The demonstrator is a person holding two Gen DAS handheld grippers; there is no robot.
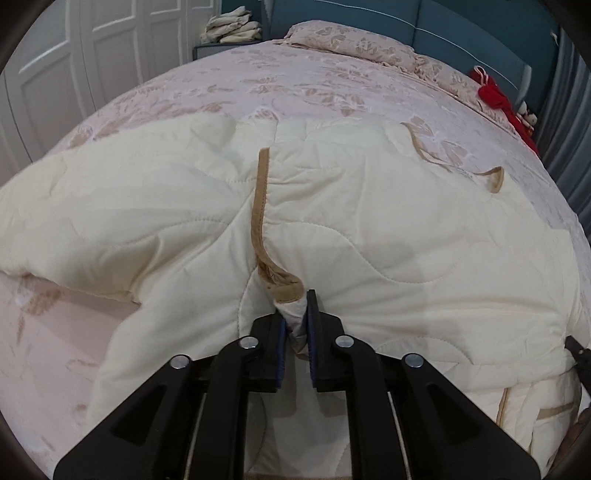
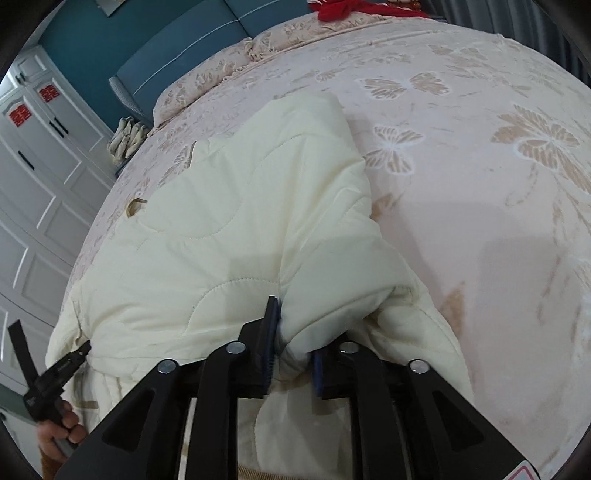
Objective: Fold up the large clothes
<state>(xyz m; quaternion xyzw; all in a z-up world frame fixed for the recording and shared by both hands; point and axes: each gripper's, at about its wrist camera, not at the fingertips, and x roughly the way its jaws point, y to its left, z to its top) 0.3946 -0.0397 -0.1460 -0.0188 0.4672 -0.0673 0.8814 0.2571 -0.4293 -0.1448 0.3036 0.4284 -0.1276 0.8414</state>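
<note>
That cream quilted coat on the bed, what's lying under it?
Under the cream quilted coat lies the pink butterfly-patterned bedspread, showing all round it. Whatever else might sit beneath the coat is covered and cannot be seen.

The cream garment is soft quilted cloth, matt, padded between wavy stitched lines, with a tan binding of a slightly fuzzy weave along its edge. The bedspread beneath is pale pink fabric with a faint sheen, woven with beige butterflies and flowers. Each hand-held gripper, left and right, is matt black plastic with shiny round metal pins at the joints (their pads look like ribbed blue rubber). The wardrobe doors are smooth white painted panels, and the headboard looks like smooth teal upholstery
</note>
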